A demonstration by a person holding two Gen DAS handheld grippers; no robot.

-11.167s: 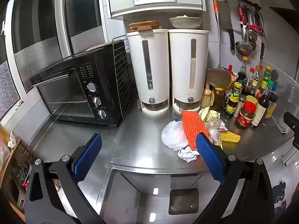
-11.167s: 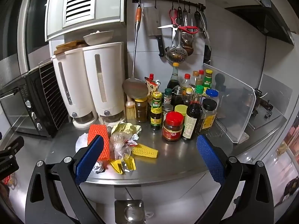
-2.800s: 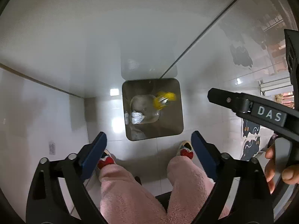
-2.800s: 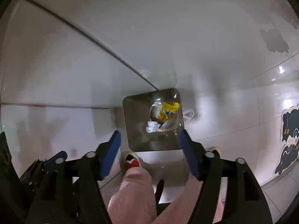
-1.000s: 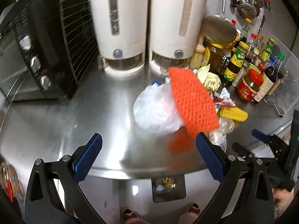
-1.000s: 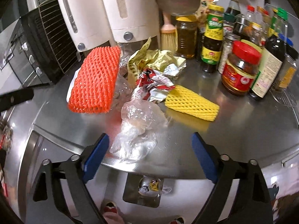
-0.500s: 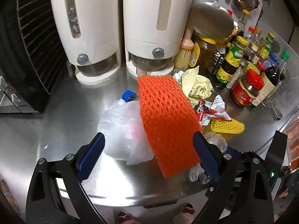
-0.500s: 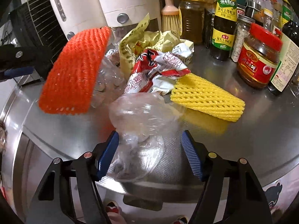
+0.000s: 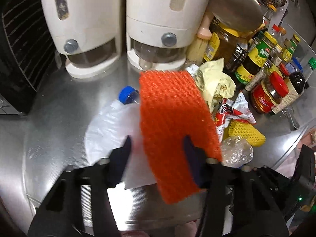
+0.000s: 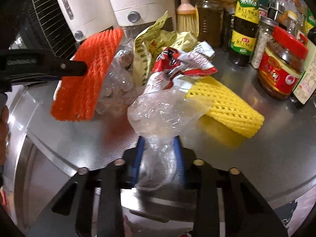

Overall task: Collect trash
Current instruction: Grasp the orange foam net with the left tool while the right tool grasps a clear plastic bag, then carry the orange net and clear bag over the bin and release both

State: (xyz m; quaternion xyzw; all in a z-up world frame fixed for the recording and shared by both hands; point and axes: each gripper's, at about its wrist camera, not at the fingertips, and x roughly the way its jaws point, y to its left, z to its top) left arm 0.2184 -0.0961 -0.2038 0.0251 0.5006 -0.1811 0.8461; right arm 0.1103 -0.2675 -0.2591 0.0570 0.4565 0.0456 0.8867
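A heap of trash lies on the steel counter. My left gripper is closing on the orange foam net, its right pad biting into the net's edge. The right wrist view shows one left finger pressed against the tilted orange net. My right gripper is closing too, its blue pads squeezing the crumpled clear plastic bag. Behind it lie a yellow foam net, a red-and-white wrapper and a pale yellow paper bag. A white plastic bag lies under the orange net.
Two white dispensers and a black oven stand at the back left. Sauce bottles and a red-lidded jar crowd the back right, beside a brush. A blue-capped bottle lies by the white bag. The counter's front edge is close.
Both grippers went from wide open to narrow. The left one moved in and down onto the orange net; the right one closed on the clear plastic bag.
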